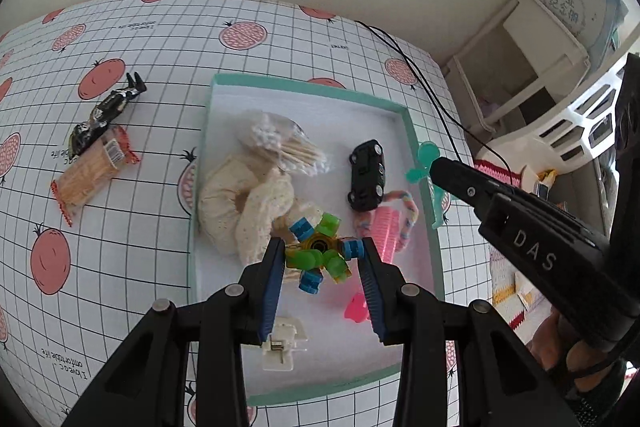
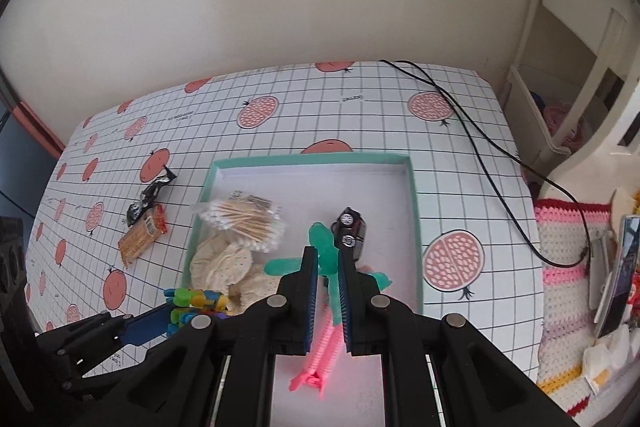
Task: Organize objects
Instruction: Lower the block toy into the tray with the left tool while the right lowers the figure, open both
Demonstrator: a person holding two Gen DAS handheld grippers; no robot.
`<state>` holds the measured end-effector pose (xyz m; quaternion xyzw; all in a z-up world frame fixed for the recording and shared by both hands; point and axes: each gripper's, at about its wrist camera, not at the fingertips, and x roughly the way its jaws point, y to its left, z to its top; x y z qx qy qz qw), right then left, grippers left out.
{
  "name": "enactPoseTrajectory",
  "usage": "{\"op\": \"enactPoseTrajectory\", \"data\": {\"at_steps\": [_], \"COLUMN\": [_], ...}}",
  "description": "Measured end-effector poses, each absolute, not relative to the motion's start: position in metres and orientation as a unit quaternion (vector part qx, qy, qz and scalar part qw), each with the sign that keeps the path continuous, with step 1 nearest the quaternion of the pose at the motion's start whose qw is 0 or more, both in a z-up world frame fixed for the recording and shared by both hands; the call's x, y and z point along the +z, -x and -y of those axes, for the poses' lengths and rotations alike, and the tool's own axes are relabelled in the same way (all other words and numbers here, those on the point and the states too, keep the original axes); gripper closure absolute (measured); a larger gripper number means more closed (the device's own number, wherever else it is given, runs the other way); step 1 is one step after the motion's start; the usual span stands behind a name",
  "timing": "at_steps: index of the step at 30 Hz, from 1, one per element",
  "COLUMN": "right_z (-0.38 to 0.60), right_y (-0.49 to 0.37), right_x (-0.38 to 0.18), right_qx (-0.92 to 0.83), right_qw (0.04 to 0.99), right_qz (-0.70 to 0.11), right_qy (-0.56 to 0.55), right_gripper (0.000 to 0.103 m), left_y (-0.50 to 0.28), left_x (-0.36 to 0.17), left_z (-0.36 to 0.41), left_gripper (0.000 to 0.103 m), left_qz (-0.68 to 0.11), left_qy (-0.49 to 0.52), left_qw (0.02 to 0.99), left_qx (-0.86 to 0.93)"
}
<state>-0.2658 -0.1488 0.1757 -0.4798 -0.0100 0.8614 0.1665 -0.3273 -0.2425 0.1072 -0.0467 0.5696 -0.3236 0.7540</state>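
A fruit-print tablecloth [image 1: 120,187] carries a teal-rimmed tray [image 1: 412,131]. Left view: the left gripper [image 1: 322,255] clamps a green-blue spinner [image 1: 320,253] above the tray. Right view: the right gripper [image 2: 328,267] pinches a teal plastic toy [image 2: 326,251] over the tray; held by its thin edge, the toy could slip and fall outside.

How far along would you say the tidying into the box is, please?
Mostly done: the toy car, cotton swabs, cloth pouch and pink comb lie in the box. The left gripper holds a spinner toy, the right gripper a green plastic toy. Two snack packets remain outside.
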Motion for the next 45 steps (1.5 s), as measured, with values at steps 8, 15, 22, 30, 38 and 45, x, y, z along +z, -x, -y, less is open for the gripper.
{"op": "enactPoseTrajectory", "data": {"at_steps": [8,15,22,30,38,45], "right_z": [0.13,0.142,0.145,0.144,0.148,0.153], "right_y": [0.261,0.274,0.282,0.283,0.285,0.283], "right_x": [0.17,0.144,0.118,0.112,0.112,0.123], "right_qx": [0.856,0.845,0.829,0.822,0.819,0.825], "right_qw": [0.172,0.146,0.139,0.14,0.136,0.139], "right_qz": [-0.013,-0.005,-0.003,-0.002,0.006,0.015], "right_qy": [0.487,0.514,0.542,0.552,0.557,0.548], "right_gripper": [0.092,0.092,0.091,0.091,0.091,0.083], "left_y": [0.338,0.339,0.337,0.336,0.335,0.336], "left_x": [0.089,0.071,0.054,0.045,0.044,0.055], "left_z": [0.265,0.27,0.269,0.269,0.268,0.267], "left_gripper": [0.064,0.064,0.064,0.064,0.064,0.056], "left_qz": [-0.588,-0.607,-0.624,-0.63,-0.632,-0.622], "left_qy": [0.027,0.011,0.021,0.031,0.037,0.036], "left_qw": [0.743,0.736,0.727,0.724,0.723,0.734], "left_qx": [-0.317,-0.3,-0.286,-0.28,-0.277,-0.271]}}
